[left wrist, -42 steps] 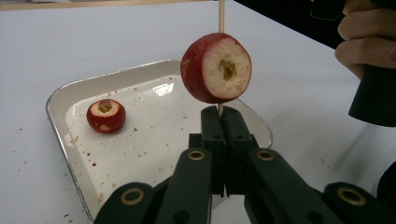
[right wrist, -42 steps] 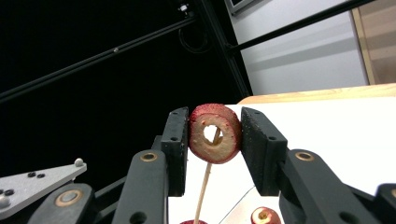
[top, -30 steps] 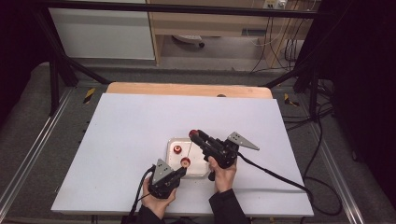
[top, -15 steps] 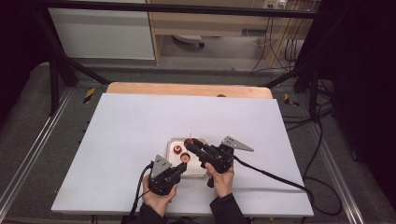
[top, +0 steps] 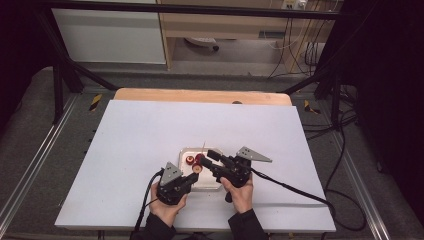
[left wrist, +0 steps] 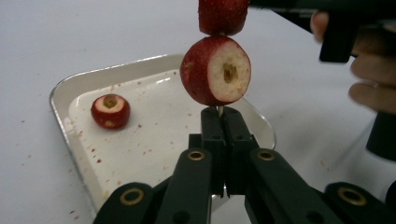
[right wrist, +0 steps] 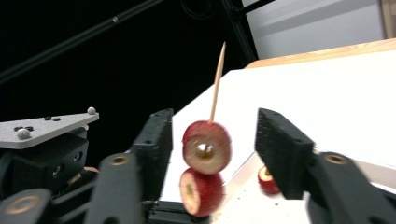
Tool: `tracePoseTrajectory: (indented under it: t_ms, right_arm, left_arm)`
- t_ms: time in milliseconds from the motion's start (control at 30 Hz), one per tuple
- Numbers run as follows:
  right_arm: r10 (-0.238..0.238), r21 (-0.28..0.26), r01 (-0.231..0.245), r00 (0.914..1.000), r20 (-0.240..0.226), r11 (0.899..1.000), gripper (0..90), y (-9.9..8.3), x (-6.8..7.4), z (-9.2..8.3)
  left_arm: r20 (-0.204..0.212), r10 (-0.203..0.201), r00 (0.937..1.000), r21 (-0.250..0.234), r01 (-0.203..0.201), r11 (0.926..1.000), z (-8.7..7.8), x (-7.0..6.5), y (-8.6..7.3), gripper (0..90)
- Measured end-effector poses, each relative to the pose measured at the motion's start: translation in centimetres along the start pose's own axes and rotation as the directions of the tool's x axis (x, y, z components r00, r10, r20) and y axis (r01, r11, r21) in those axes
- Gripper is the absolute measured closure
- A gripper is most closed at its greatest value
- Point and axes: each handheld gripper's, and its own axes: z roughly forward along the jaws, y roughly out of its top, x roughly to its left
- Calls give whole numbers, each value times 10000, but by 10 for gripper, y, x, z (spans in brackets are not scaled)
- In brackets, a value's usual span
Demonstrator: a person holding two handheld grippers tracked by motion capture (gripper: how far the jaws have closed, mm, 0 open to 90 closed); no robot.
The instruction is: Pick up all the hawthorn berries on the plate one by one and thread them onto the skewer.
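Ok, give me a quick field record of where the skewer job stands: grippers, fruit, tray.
left gripper: shut on the skewer, holding it upright by its lower end
skewer: thin wooden stick, pointed tip free above the fruit
fruit on skewer: two cored red pieces, upper piece stacked on lower piece
right gripper: jaws have just been opening; they stand either side of the upper piece, apart from it
loose piece: one cored red fruit lying in the tray
tray: shallow white tray on the white table

A lab-like test room is suggested. A white table (top: pixel 150 130) is enclosed by a black metal frame (top: pixel 60 80), and loose cables (top: pixel 345 150) are strewn across grey carpet (top: pixel 30 130). White cabinets (top: pixel 110 35) are placed behind.
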Motion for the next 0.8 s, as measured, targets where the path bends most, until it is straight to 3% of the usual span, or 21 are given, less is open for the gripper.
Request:
tracePoseTrajectory:
  t_ms: [200,300,367,567,700,800]
  right_arm:
    - [-615,819,540,9938,930,9952,262,10,-5,-4]
    - [-716,1429,540,9900,1214,9883,217,14,-11,-3]
    - [-974,2066,668,9851,1415,9761,189,16,-13,1]
    - [-1881,3991,1073,9675,1691,9106,158,28,-12,22]
    - [-2313,4987,1161,9569,1757,8589,161,35,-10,44]
    - [-2635,5702,1239,9498,1689,8121,204,39,-8,61]
  left_arm:
    - [-112,513,9986,571,-506,9971,-18,21,-5,886]
    - [-146,629,9979,855,-614,9944,-29,35,-6,885]
    - [-258,759,9968,1076,-728,9915,-37,45,-8,885]
    - [-405,709,9967,1615,-635,9848,-58,73,-17,884]
    - [-403,762,9963,1888,-673,9797,-63,82,-22,885]
    - [-351,796,9962,1992,-711,9774,-63,85,-23,884]
